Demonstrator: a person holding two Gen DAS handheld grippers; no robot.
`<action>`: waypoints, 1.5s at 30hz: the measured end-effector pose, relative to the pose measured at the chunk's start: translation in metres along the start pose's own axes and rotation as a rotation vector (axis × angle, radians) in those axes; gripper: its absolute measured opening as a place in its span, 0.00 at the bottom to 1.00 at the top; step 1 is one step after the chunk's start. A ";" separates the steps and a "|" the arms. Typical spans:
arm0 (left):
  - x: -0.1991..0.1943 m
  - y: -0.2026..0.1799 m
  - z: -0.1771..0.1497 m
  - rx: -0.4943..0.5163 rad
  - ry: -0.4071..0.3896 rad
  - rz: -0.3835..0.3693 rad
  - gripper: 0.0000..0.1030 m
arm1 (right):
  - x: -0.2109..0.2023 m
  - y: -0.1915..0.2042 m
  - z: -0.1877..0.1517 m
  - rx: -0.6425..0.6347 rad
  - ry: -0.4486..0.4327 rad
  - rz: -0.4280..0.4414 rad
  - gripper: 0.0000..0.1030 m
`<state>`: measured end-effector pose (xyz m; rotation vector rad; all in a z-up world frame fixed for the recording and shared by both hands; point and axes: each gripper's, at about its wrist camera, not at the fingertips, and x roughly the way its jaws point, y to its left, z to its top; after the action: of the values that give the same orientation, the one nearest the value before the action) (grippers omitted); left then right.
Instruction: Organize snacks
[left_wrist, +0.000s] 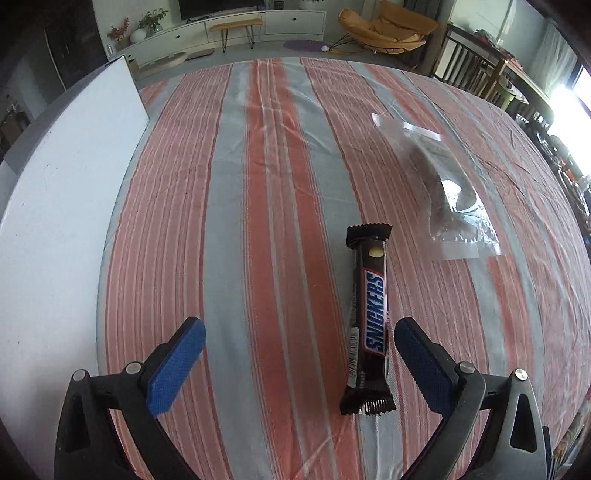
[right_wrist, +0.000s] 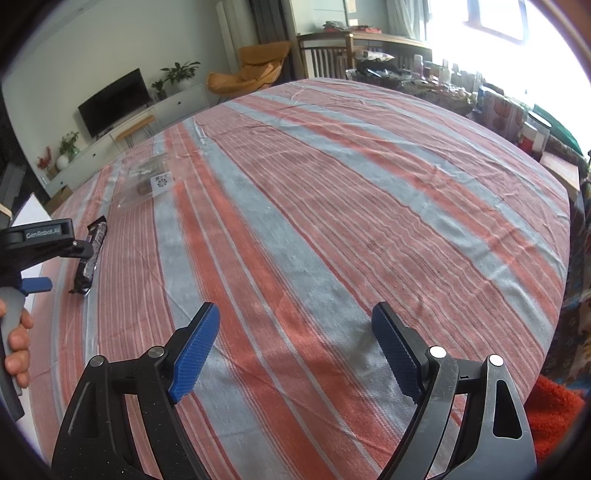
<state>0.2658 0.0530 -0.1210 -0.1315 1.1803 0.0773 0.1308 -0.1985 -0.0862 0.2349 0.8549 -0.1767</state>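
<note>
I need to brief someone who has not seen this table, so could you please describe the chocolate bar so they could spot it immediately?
On the red-and-grey striped tablecloth, look just ahead of the open left claw, near its right finger. The Snickers bar lies flat there, lengthwise along the stripes. Unlike the clear plastic bag beyond it, it is a dark brown wrapper with blue-and-white lettering.

The right gripper hangs over the striped table, its blue fingers spread wide with nothing between them. At far left, the left gripper hovers by a Snickers bar; beyond lies a clear bag.
</note>
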 end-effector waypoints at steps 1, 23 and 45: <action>-0.001 -0.005 -0.001 0.017 -0.002 -0.018 0.98 | 0.000 0.000 0.000 0.000 0.000 0.001 0.85; -0.037 0.029 -0.086 0.013 -0.192 -0.030 0.56 | -0.001 0.001 -0.002 -0.007 0.000 -0.006 0.85; -0.024 0.028 -0.096 0.026 -0.230 0.055 1.00 | 0.003 0.014 -0.007 -0.085 0.020 -0.086 0.85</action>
<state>0.1654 0.0676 -0.1360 -0.0650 0.9545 0.1228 0.1306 -0.1832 -0.0909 0.1210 0.8909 -0.2179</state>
